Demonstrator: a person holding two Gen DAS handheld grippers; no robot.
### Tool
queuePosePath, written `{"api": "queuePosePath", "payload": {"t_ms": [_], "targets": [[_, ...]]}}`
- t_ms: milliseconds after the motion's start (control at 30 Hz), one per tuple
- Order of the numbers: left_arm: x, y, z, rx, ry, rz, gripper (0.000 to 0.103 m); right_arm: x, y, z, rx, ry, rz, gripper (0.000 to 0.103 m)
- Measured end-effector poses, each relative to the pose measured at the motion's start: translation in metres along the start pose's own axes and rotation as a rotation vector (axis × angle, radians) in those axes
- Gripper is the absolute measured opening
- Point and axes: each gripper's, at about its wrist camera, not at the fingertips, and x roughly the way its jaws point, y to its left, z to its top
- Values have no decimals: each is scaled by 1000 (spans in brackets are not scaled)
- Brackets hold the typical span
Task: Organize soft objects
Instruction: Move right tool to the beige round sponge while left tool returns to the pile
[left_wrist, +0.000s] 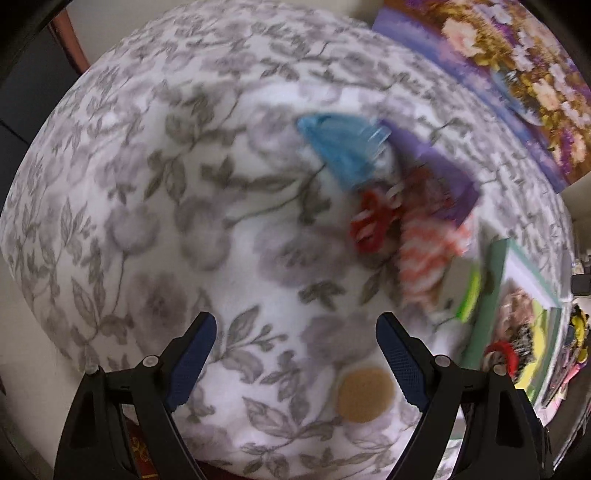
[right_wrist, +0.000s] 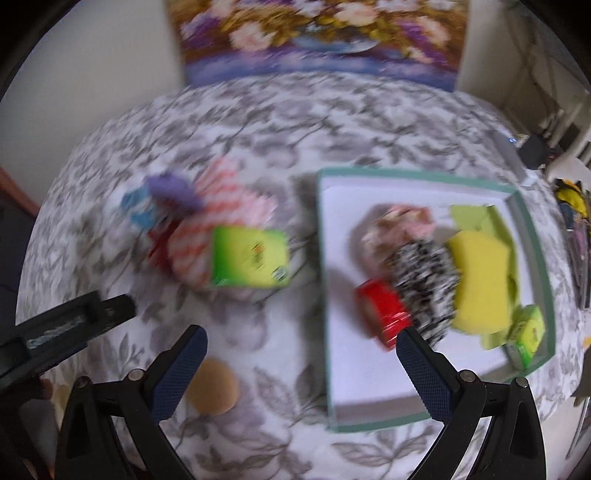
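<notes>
Two empty hand-held grippers hover over soft items on a floral tablecloth (left_wrist: 155, 155).

The left gripper (left_wrist: 295, 354) points straight down, jaws wide apart, a round tan sponge pad (left_wrist: 365, 395) between them. The right gripper (right_wrist: 301, 369), tilted steeply down, gapes too; ahead right, a green-rimmed white tray (right_wrist: 369, 369) runs lengthwise away.

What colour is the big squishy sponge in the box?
Yellow. The sponge shows best in the right wrist view, inside the box.
</notes>
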Motion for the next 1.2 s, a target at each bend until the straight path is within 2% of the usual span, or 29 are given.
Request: {"api": "queuePosePath", "payload": {"t_ms": [200, 333, 400, 533, 1067, 1200], "targets": [[14, 21, -10, -35, 34, 53, 89, 19, 25, -19, -64, 75, 39, 103], [26, 32, -16, -24, 49, 146, 89, 30, 36, -29, -87, 108, 37, 103], [35, 35, -17, -27, 78, 164, 89, 35, 41, -32, -103, 119, 40, 103], [45, 38, -19, -35, 113, 149, 89, 45, 51, -38, -129, 142, 44, 102], [50, 58, -6, -77, 105, 176, 89, 78, 89, -64, -225, 200, 18, 95], [51, 59, -8, -86, 107, 169, 89, 79, 99, -67, -230, 191, 17, 88]]}}
